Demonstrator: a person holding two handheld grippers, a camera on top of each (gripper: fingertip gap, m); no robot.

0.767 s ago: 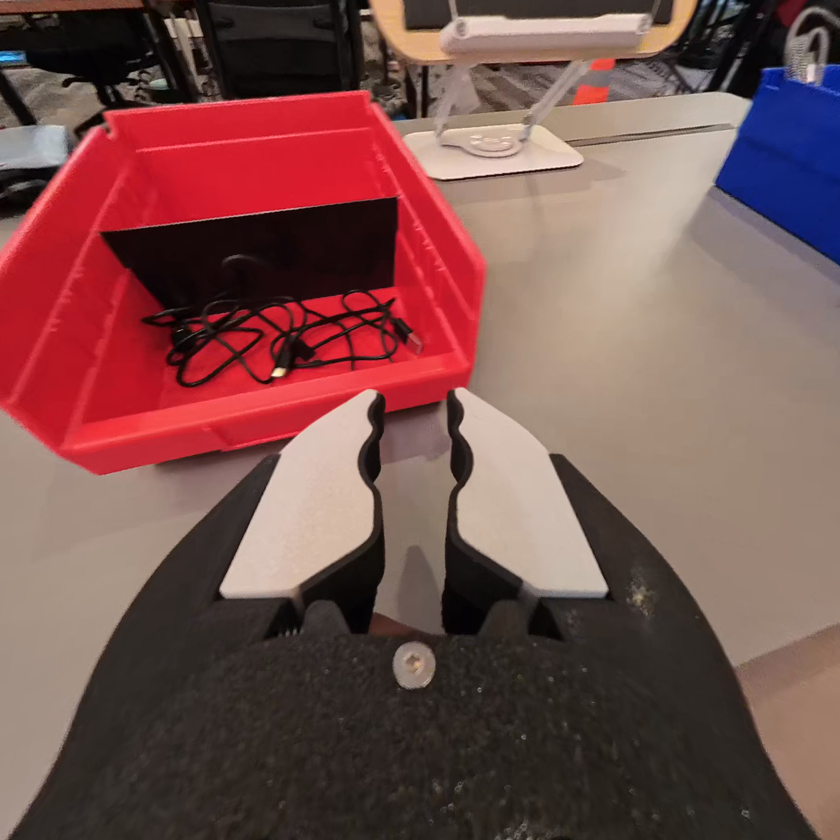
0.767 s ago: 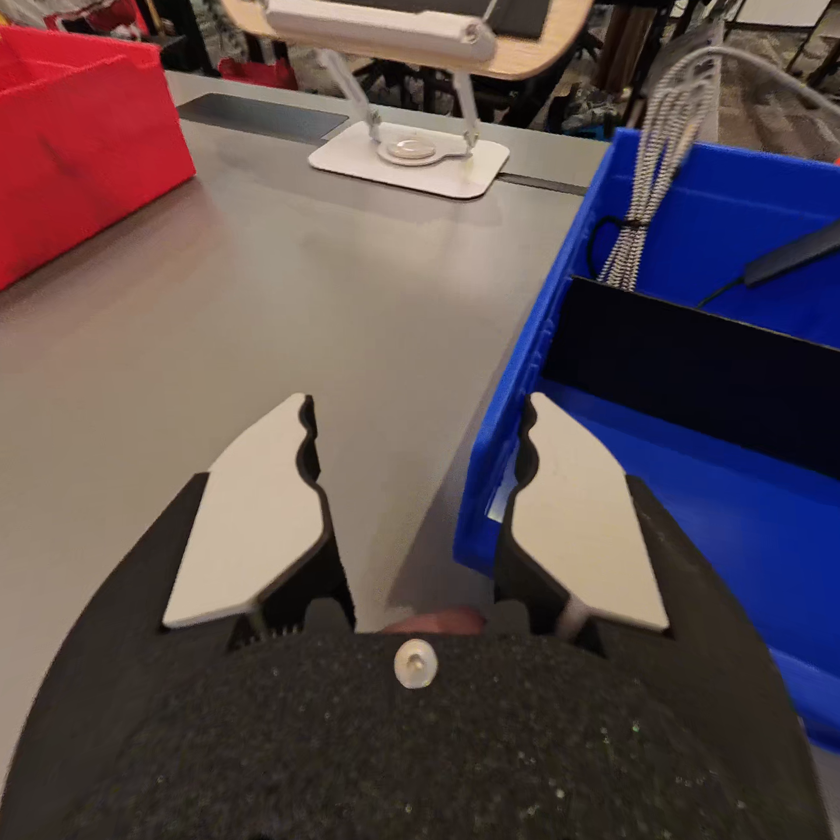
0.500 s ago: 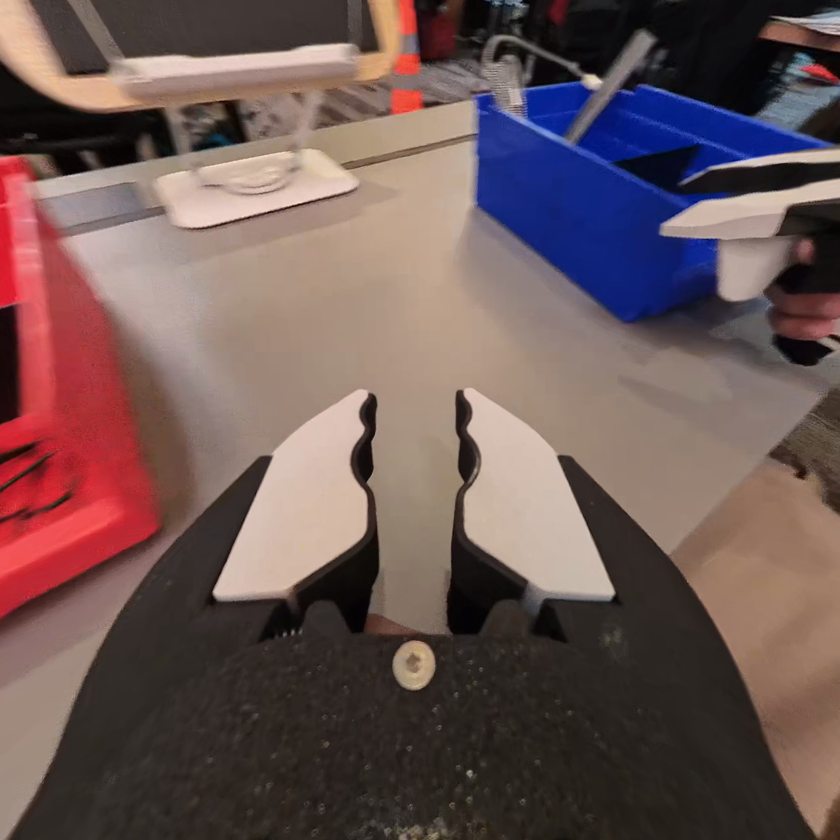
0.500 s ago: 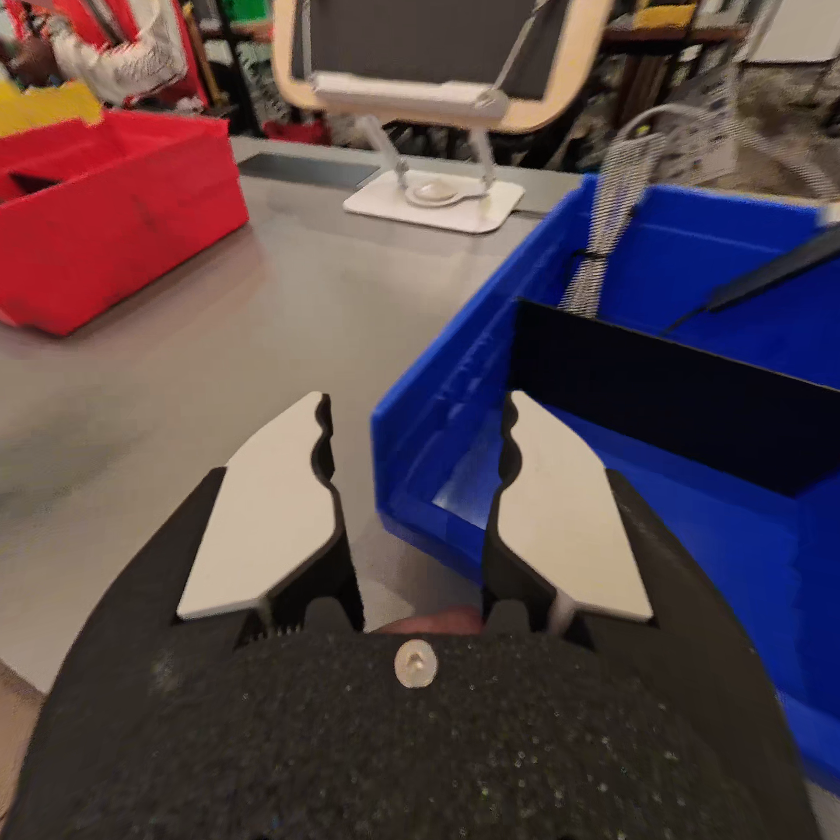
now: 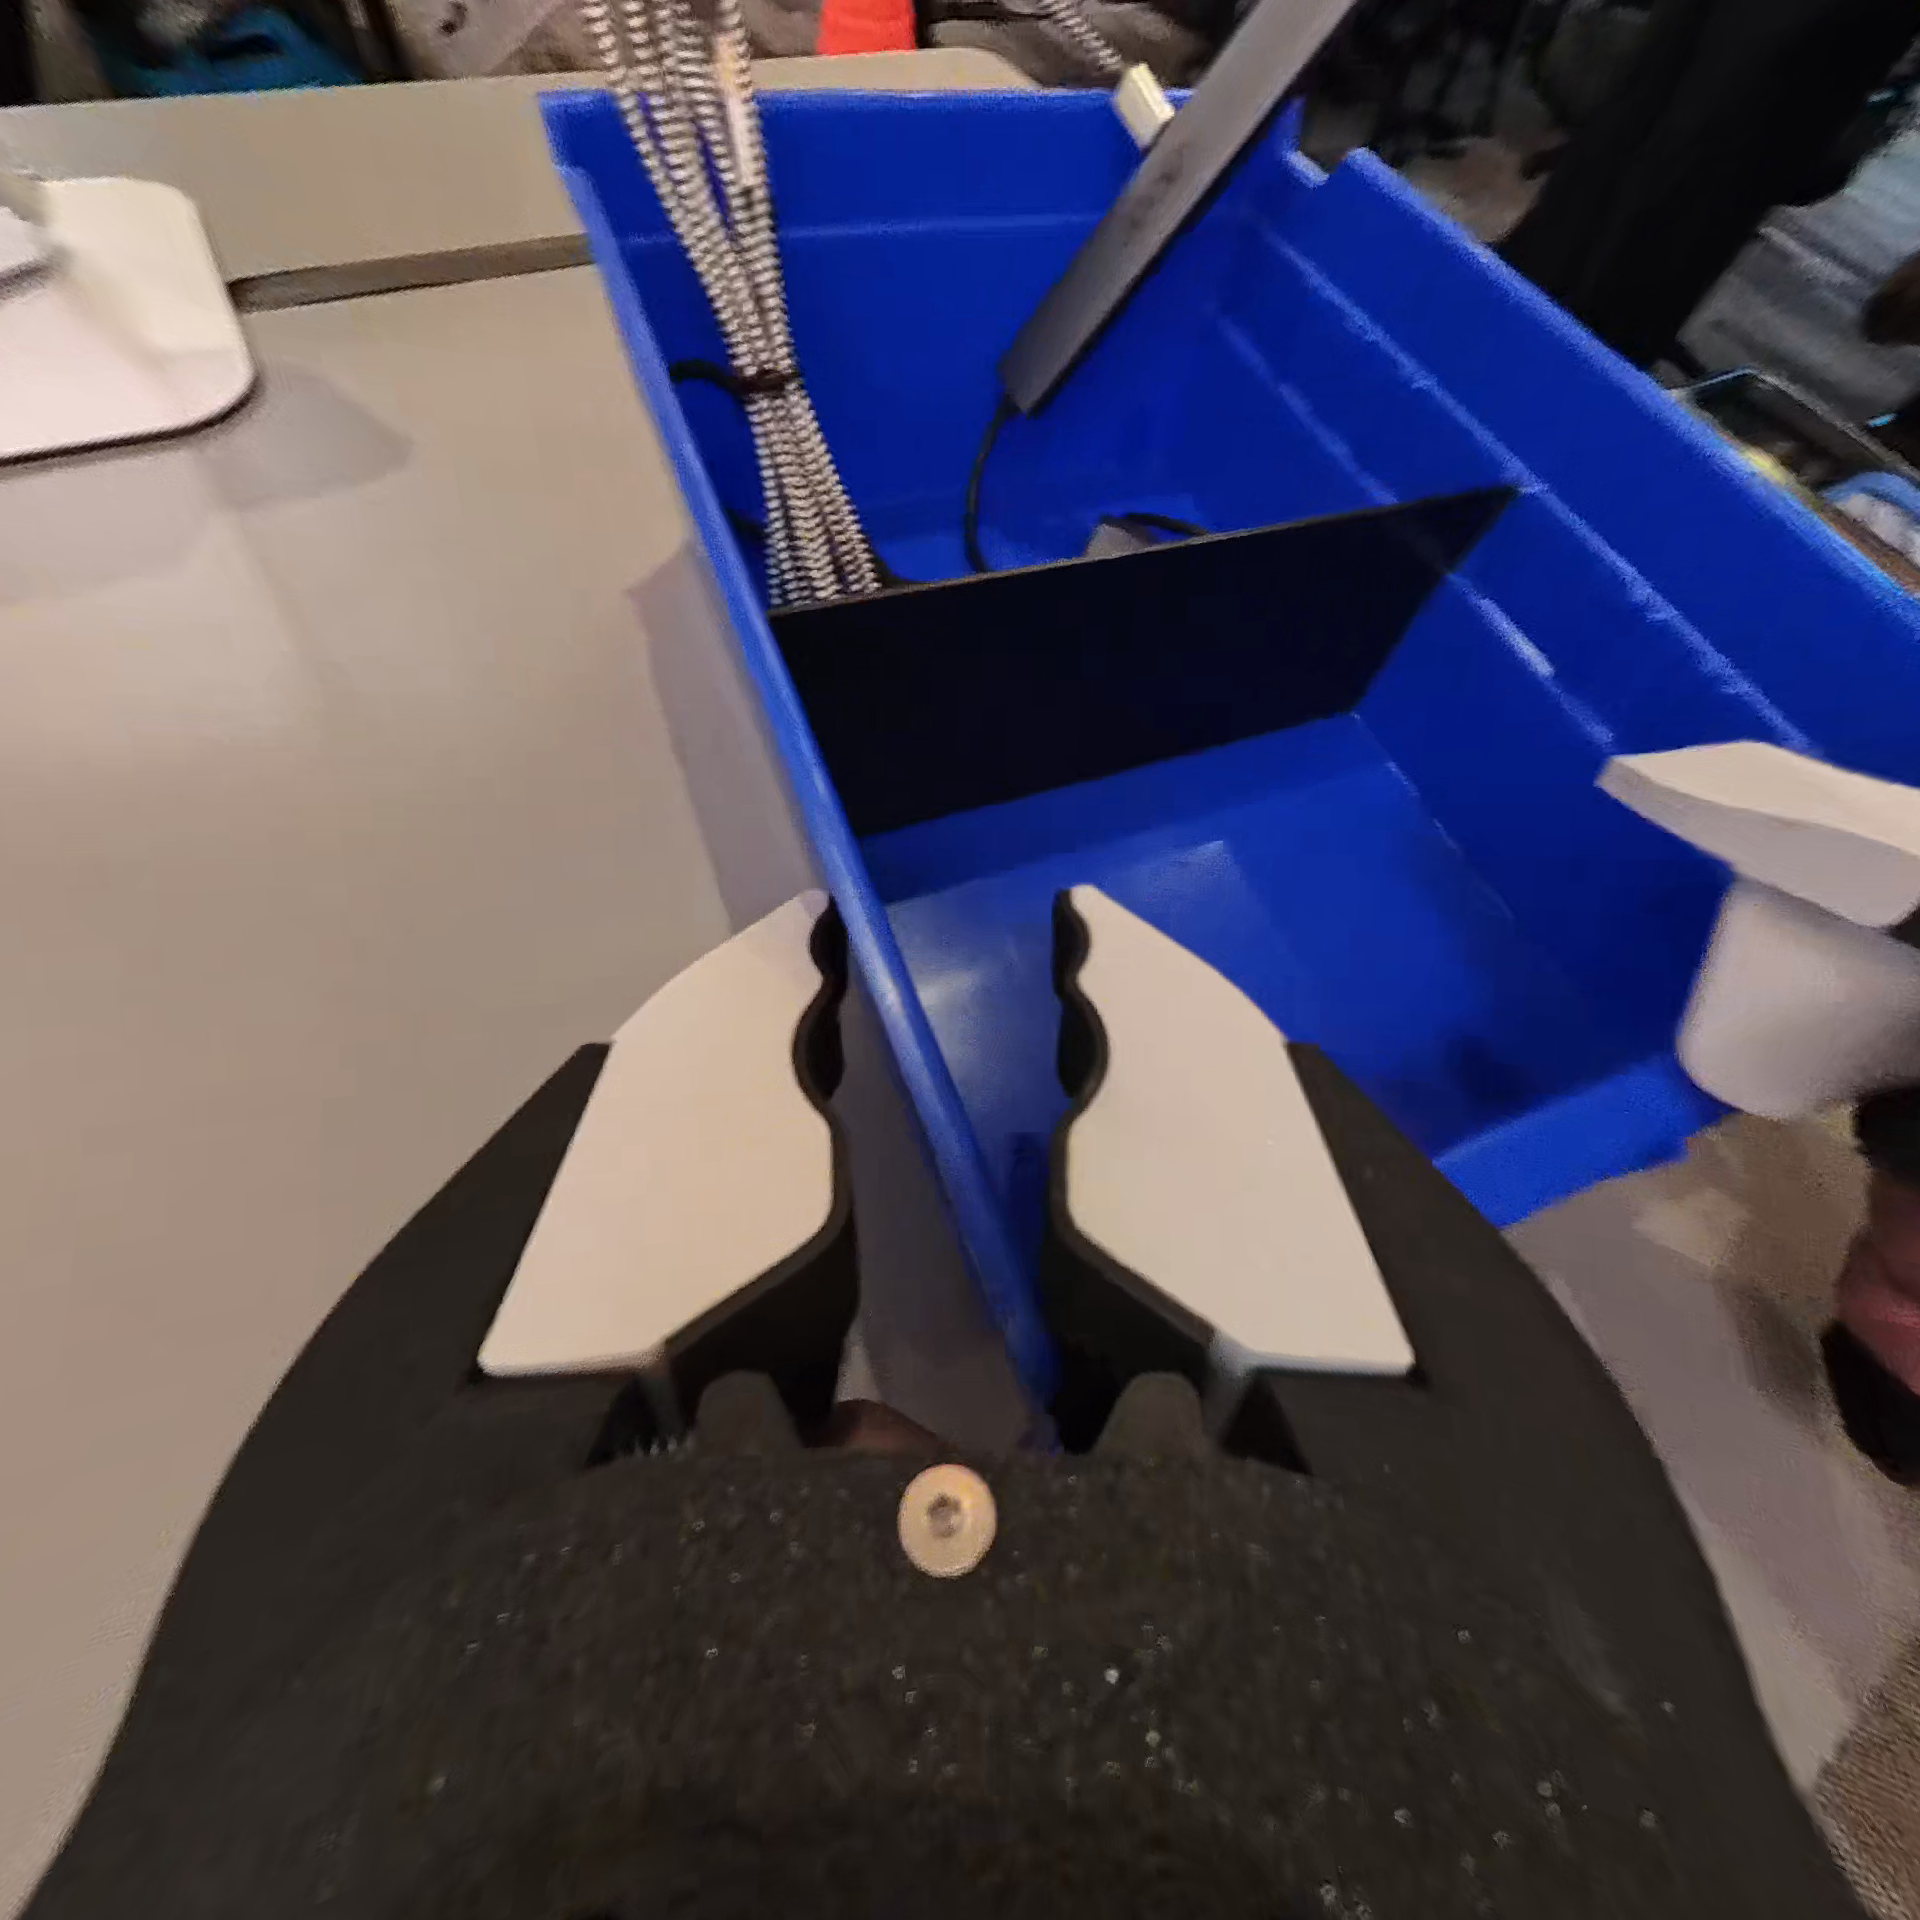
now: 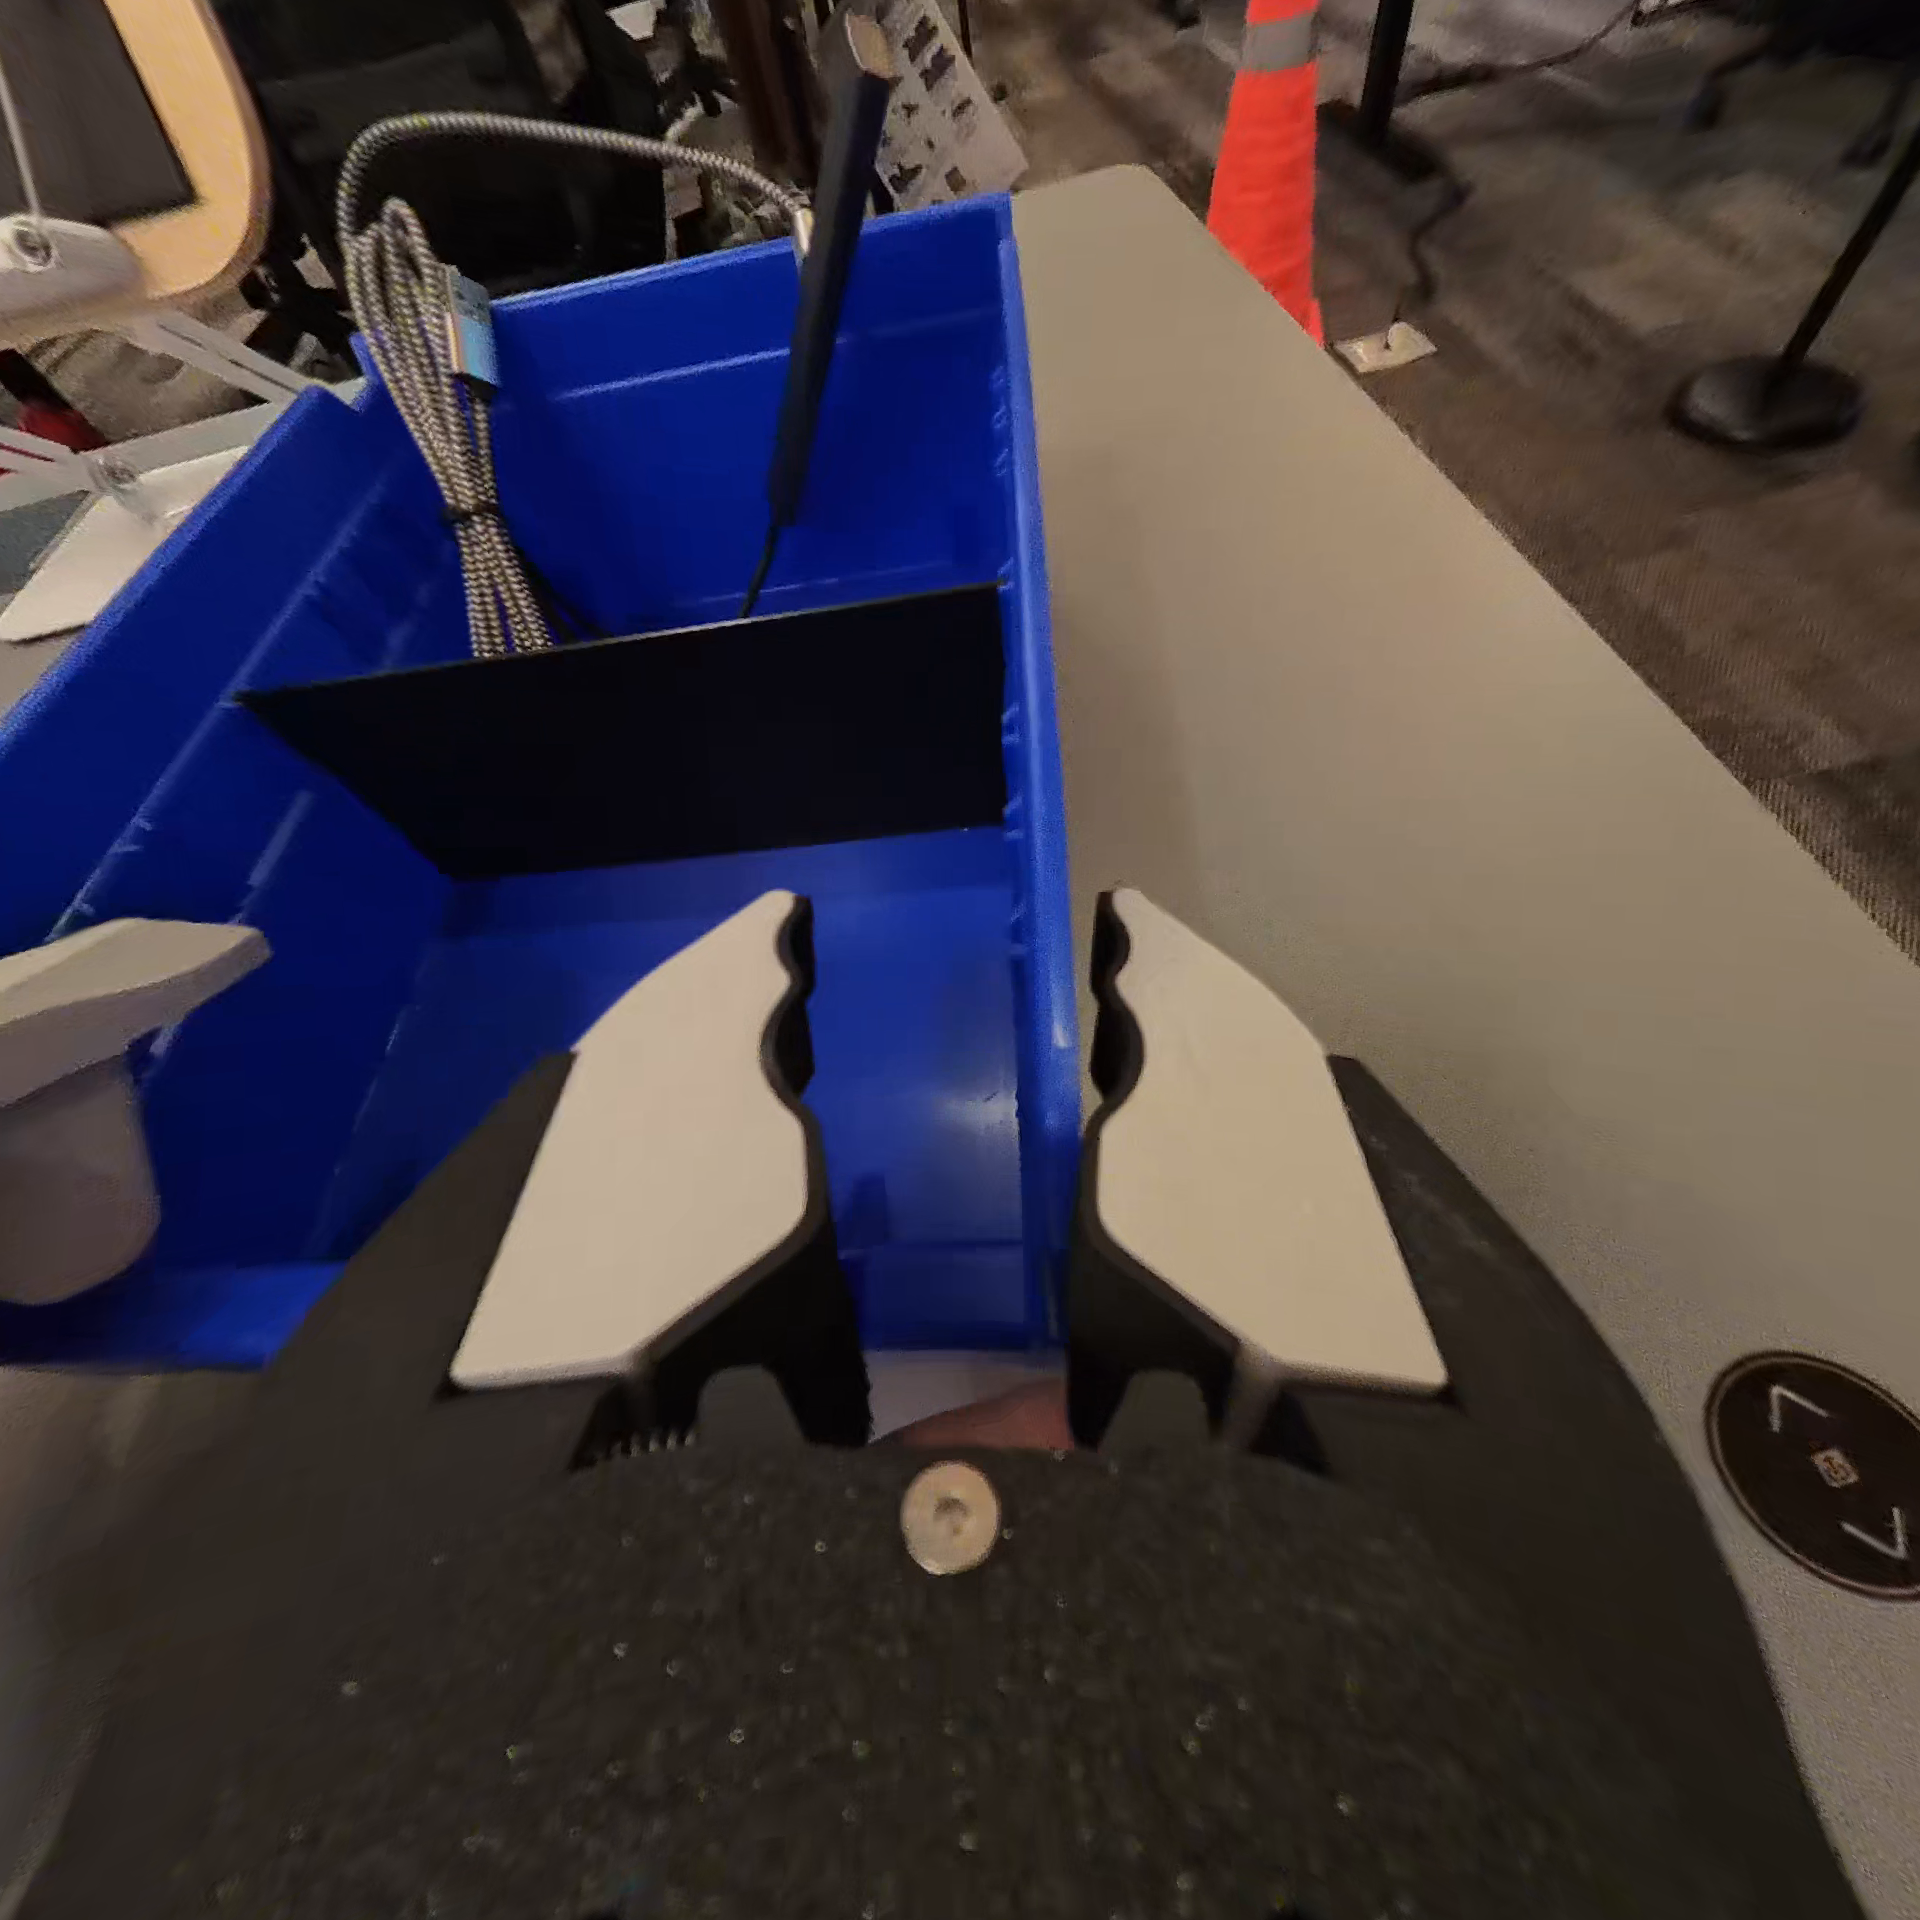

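Note:
A blue bin stands on a grey table, split by a black divider. Its far compartment holds a bundled braided cable and a flat black device on a thin cable; the near compartment looks empty. My left gripper is open and straddles the bin's left wall near the front corner. My right gripper is open and straddles the right wall of the bin, the outer finger close against it. Each gripper shows at the edge of the other's view.
A white stand base sits on the table left of the bin. The table's right edge runs close beside the bin, with a round black control set in it. An orange cone and a pole base stand on the carpet.
My left gripper swung right, away from the red bin, onto the blue bin's left wall. My right gripper moved onto the right wall and its jaws narrowed.

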